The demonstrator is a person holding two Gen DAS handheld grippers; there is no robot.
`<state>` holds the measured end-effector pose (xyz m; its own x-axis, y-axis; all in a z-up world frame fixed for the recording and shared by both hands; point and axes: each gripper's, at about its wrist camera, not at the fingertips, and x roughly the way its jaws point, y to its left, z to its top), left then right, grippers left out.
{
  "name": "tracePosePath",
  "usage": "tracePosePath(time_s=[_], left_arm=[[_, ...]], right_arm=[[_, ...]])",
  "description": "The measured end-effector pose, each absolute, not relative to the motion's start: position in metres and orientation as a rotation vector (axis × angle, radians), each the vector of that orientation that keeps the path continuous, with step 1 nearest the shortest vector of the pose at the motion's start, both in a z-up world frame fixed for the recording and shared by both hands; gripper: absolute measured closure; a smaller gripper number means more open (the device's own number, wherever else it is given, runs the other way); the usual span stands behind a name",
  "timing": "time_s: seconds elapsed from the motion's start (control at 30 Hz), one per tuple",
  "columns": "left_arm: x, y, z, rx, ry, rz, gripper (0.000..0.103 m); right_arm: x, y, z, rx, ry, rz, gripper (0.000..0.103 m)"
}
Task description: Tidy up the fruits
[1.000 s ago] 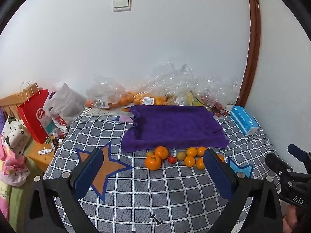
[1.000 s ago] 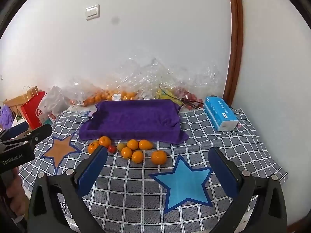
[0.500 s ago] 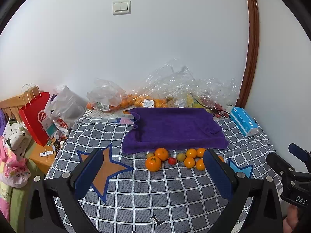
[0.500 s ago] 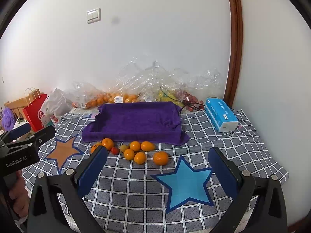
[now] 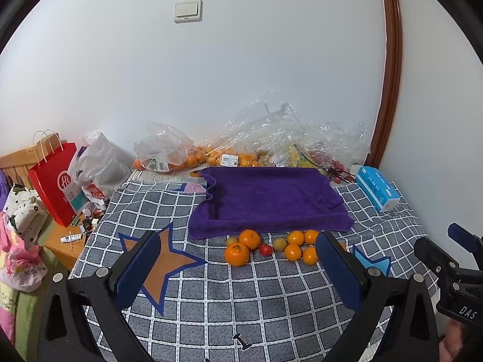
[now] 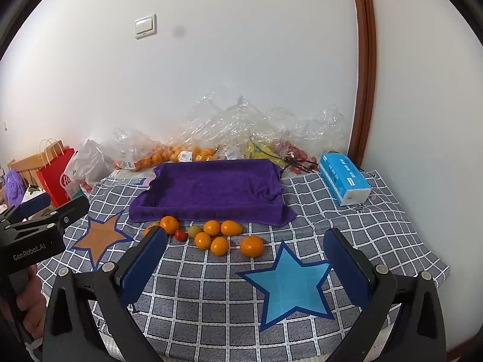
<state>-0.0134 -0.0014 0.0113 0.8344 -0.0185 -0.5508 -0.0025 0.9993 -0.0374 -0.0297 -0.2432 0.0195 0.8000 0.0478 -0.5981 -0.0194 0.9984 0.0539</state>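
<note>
both wrist views face the fruits (image 5: 271, 246) from nearby.

— What are you working over?

— Your surface is a table spread with a grey checked cloth (image 6: 211, 301) bearing an orange star (image 6: 99, 236) and a blue star (image 6: 289, 283).

— And lying on it?

— You have a purple towel (image 6: 211, 190), a loose cluster of oranges (image 6: 211, 238) touching its near edge, a blue tissue pack (image 6: 344, 178) to the right, and clear bags of fruit (image 6: 187, 147) by the wall.

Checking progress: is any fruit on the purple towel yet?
No, the purple towel is bare; the loose fruit lies before it.
</note>
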Motion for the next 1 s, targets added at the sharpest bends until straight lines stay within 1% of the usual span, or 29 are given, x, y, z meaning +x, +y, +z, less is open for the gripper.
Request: tracePosePath(time_s=[1.0], left_arm=[[-0.0133,-0.0079,0.0102,-0.041,0.601,-0.025,0.000]], right_arm=[[-0.0343,-0.2492,0.0164,0.056,0.636,0.031,0.001]])
